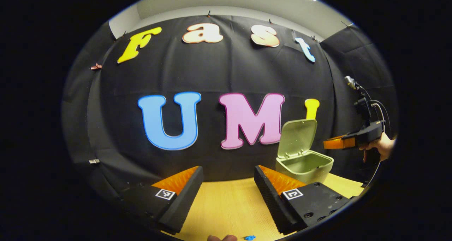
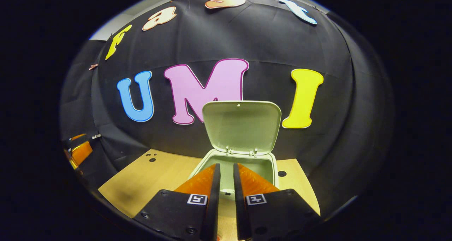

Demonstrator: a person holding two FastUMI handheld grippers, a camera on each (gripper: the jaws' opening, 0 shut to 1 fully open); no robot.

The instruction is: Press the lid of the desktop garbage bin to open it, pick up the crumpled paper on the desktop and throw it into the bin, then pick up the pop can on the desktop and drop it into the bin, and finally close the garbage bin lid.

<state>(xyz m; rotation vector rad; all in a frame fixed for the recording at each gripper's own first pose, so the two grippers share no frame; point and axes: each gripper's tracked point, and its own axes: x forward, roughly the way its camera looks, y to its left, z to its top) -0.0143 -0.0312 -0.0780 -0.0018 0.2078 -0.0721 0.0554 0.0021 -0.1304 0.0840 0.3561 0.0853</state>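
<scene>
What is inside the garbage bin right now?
The bin stands with its lid raised. Only bare inner walls near the rim are visible in either view. The bottom is hidden by the front wall and, in the right gripper view, the right tongs.

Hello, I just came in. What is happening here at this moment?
A person holds a gripper in each hand at a wooden table. The small green bin stands with its lid up. The right gripper hangs in front of the open bin, fingers nearly together and holding nothing. The left gripper is open and empty.
</scene>
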